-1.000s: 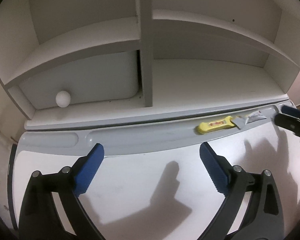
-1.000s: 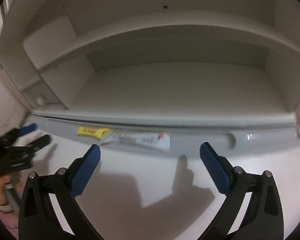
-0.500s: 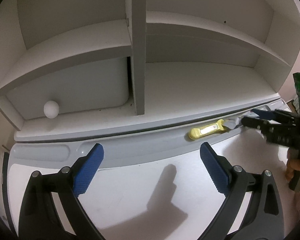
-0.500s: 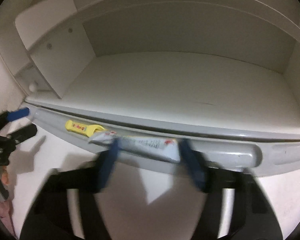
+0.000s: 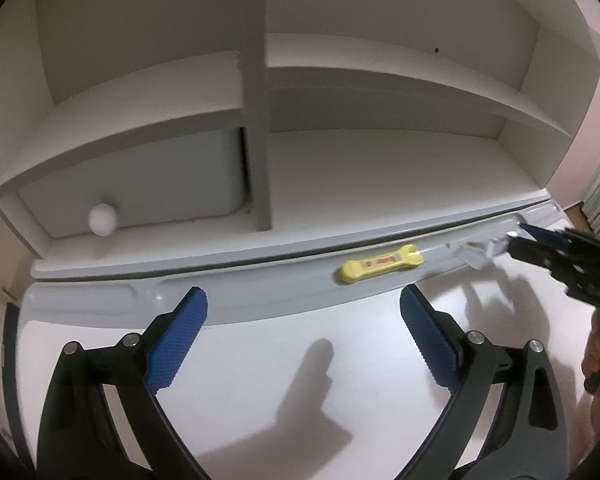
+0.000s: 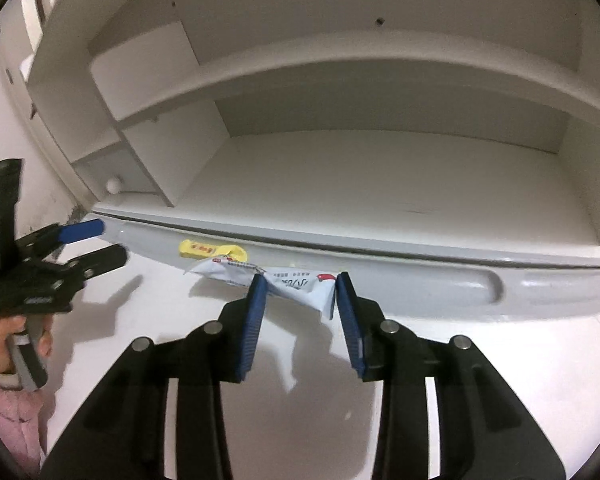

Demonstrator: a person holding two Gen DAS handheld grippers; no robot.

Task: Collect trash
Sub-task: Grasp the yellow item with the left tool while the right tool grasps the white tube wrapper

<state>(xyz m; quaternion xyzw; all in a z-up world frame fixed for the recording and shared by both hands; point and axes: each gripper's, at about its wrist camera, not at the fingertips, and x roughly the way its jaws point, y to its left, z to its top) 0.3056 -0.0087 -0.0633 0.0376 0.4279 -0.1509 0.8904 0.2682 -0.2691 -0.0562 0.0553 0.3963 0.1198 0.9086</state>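
A white printed snack wrapper (image 6: 220, 270) is crumpled between the blue pads of my right gripper (image 6: 300, 284), whose jaws are closing on it. The wrapper hangs just above the grey groove (image 6: 440, 284) at the desk's back edge and casts a shadow on the desk. In the left wrist view the same wrapper (image 5: 476, 250) juts from the right gripper (image 5: 520, 240) at the far right. A yellow wrapper (image 5: 380, 268) lies in the groove, just left of the white one. My left gripper (image 5: 302, 300) hovers open over the desk with nothing between its fingers.
A white shelf unit (image 5: 260, 120) with an upright divider rises behind the groove. A drawer with a round white knob (image 5: 102, 219) sits at its lower left. The white desktop (image 5: 260, 360) spreads under both grippers. A hand in a pink sleeve (image 6: 4, 400) holds the left gripper.
My right gripper went from wide open to pinched around the white wrapper, which has come up out of the groove. The left gripper stayed open and shifted slightly.
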